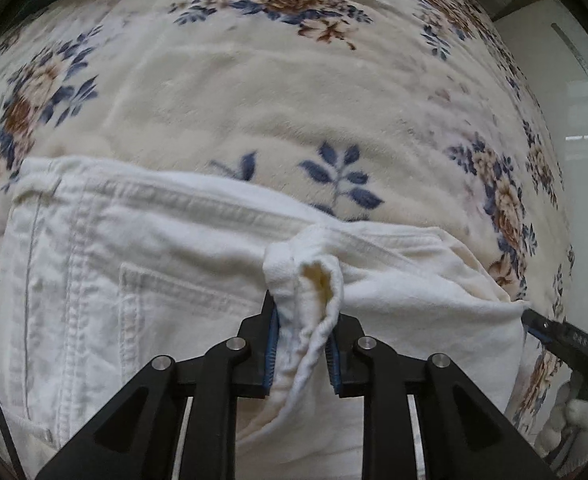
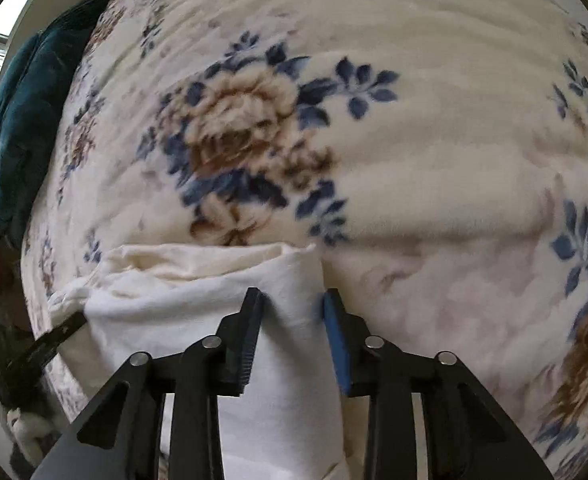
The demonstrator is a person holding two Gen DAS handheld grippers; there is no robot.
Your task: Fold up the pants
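Two grippers work one pair of white pants (image 1: 165, 264) spread on a floral blanket (image 1: 294, 92)

Left wrist view: left gripper (image 1: 304, 344) points steeply down, blue pads pressed in on a bunched fold of the pants' top edge, so it is pinching cloth. The waistband runs left to right across the view, pocket stitching at left, the bulk of the pants below and left of the jaws. At far right the other gripper's dark finger touches the pants' right corner, with a white-gloved hand (image 1: 574, 420) below it

Right wrist view: right gripper (image 2: 294, 336) straddles the right edge of the pants (image 2: 197, 296); cloth sits between the pads, the left pad against it, but the right blue pad (image 2: 336, 340) looks just off the fabric edge, so jaws part-closed, grip not firm yet by the look of it. Left gripper's finger shows at lower left; a dark green cushion (image 2: 29, 128) lies at the blanket's far left

Judgement: both hands sit on the same edge, side by side along its long axis; the fold likely carries that edge together across the pants, once the right side has closed
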